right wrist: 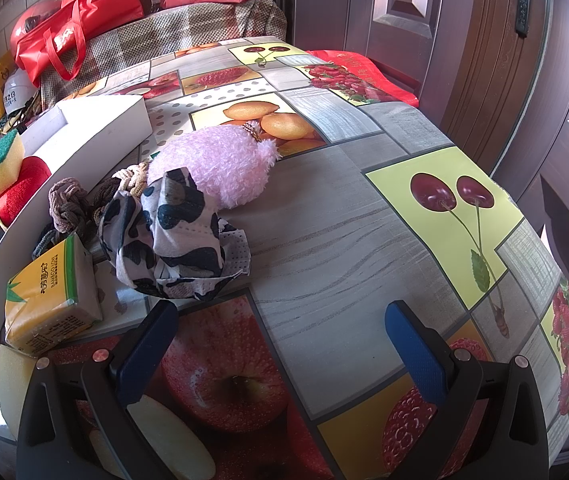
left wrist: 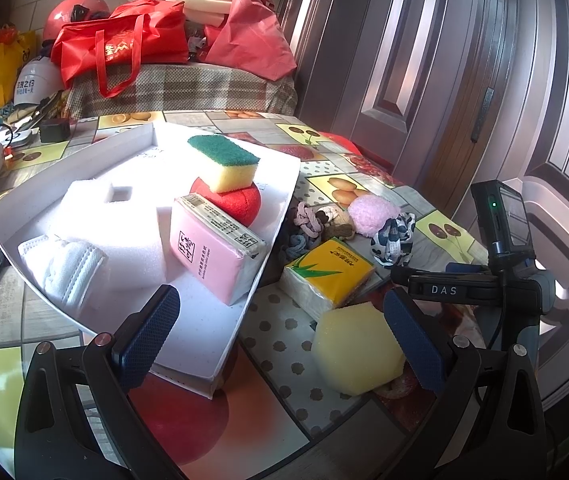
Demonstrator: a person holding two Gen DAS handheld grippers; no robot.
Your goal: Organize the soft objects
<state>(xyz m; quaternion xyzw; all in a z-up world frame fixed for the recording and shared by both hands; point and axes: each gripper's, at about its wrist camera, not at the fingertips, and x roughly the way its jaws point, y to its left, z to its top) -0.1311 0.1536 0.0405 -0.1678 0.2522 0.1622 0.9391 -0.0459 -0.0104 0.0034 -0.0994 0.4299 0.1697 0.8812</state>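
Left gripper [left wrist: 284,334] open, empty, above tray [left wrist: 204,344] edge. Tray holds green-topped sponge [left wrist: 226,162] on red sponge [left wrist: 244,202], pink tissue pack [left wrist: 208,254]. Yellow sponge [left wrist: 354,350] beside tray.

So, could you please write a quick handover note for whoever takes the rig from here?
Left gripper and right gripper: both open, empty.
In the white tray: green-yellow sponge on red sponge, pink tissue pack, white foam, white mask.
Still on the table: yellow sponge, yellow tissue pack, patterned mask, pink pompom, hair ties.
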